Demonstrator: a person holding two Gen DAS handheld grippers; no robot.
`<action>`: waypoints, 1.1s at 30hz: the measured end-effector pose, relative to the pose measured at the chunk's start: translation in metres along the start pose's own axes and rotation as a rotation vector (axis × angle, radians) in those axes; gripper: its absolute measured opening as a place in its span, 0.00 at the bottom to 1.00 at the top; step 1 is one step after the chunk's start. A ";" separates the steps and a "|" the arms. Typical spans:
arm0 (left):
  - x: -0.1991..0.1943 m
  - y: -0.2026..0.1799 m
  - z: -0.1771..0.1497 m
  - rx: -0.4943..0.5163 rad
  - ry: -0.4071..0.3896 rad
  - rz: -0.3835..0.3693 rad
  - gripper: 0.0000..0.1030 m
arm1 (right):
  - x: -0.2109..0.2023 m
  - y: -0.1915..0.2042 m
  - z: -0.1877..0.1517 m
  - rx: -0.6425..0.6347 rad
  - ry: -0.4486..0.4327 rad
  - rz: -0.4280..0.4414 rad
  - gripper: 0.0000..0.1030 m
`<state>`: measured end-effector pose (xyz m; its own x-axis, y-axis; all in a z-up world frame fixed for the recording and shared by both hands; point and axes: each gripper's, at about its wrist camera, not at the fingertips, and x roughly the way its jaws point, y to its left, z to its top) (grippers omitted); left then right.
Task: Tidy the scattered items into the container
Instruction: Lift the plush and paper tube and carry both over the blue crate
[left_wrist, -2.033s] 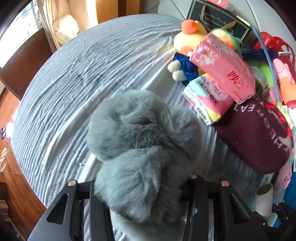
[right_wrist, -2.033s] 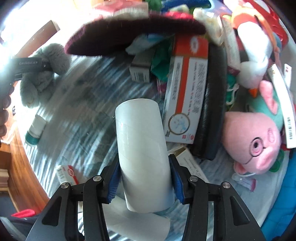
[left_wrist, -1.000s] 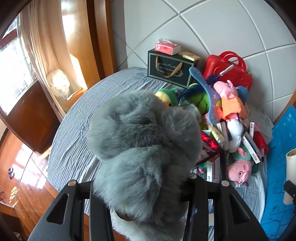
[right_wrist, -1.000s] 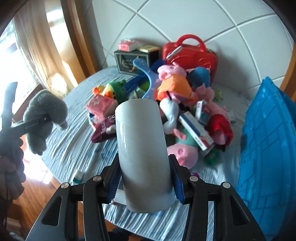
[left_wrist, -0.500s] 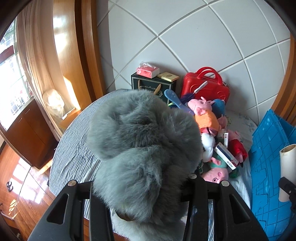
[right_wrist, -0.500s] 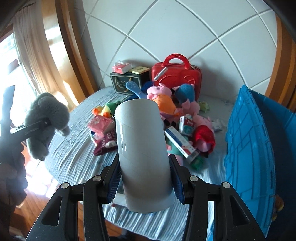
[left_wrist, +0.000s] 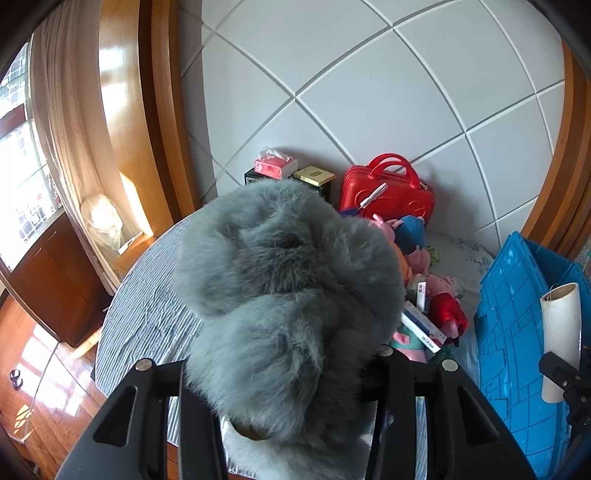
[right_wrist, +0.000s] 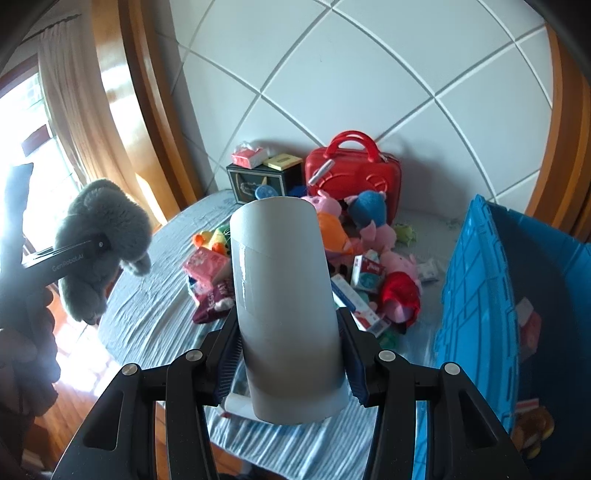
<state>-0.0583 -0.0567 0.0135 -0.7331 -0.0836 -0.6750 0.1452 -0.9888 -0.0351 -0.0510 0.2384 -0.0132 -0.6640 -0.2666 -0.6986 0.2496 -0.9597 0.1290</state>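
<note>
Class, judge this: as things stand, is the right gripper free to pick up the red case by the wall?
Probably not: the right gripper is shut on a white tube, and toys are piled before the red case.

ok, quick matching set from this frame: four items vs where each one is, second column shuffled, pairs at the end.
1. grey plush
2. white tube
3. red case
4. blue crate

a. against the back wall
b. in the right gripper
c. at the bed's right edge
d. in the left gripper

Pairs: 1-d, 2-b, 3-a, 4-c
</note>
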 end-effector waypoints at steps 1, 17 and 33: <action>-0.003 -0.004 0.001 0.000 -0.007 -0.001 0.40 | -0.003 -0.002 0.001 -0.001 -0.006 -0.001 0.47; -0.033 -0.091 0.014 0.039 -0.058 -0.079 0.40 | -0.059 -0.060 -0.001 0.022 -0.067 -0.007 0.47; -0.040 -0.225 0.015 0.185 -0.058 -0.253 0.40 | -0.103 -0.140 -0.014 0.126 -0.105 -0.085 0.47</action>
<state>-0.0717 0.1673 0.0591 -0.7678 0.1664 -0.6187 -0.1661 -0.9844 -0.0587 -0.0078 0.4011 0.0309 -0.7505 -0.1853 -0.6344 0.1034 -0.9810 0.1642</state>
